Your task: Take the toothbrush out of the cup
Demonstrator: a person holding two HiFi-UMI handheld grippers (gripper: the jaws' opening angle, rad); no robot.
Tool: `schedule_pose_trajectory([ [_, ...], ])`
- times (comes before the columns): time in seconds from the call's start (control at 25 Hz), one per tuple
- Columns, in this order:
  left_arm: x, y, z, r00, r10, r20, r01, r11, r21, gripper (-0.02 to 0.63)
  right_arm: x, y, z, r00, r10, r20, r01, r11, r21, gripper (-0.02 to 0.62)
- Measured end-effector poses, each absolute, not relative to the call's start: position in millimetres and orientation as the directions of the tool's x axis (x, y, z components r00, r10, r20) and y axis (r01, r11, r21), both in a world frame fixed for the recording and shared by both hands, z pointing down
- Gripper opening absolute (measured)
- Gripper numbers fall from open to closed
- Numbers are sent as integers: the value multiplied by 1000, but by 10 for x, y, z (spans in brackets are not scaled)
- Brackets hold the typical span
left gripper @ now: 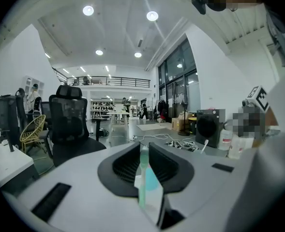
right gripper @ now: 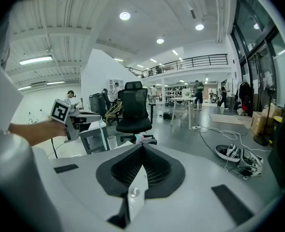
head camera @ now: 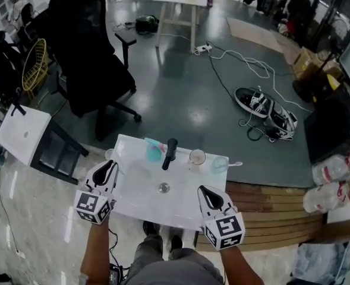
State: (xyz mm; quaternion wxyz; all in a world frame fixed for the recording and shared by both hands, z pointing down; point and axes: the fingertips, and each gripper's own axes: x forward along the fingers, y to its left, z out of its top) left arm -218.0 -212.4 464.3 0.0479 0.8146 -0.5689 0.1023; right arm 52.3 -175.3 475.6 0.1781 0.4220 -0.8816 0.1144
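A teal cup (head camera: 153, 153) stands at the back of the white sink (head camera: 140, 189), left of the black tap (head camera: 170, 152), with a pink-tipped toothbrush (head camera: 157, 143) leaning in it. Further right, past a clear glass (head camera: 196, 157), a pale cup (head camera: 220, 164) holds a white toothbrush (head camera: 236, 164). My left gripper (head camera: 109, 170) hovers at the sink's left edge, jaws together and nothing visibly held. Through its slit I see the teal cup (left gripper: 152, 182) and a pale green strip. My right gripper (head camera: 207, 193) sits shut and empty at the sink's front right, pointing towards the teal cup (right gripper: 140, 139).
A small white cup (head camera: 109, 154) stands at the sink's back left corner. The drain (head camera: 163, 187) is mid-basin. A black office chair (head camera: 85, 52) stands behind on the left. Shoes (head camera: 264, 107) and cables lie on the floor to the right, wooden boards (head camera: 270, 200) beside the sink.
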Motion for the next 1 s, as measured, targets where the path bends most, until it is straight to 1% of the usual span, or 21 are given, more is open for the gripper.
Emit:
schedule_pose_trajectory([
  [1.0,-1570,-1959,5063,471,-825,311,-874,-484,40,54,828,-1822,4931,-524,-738,425,-830,555,-59,11],
])
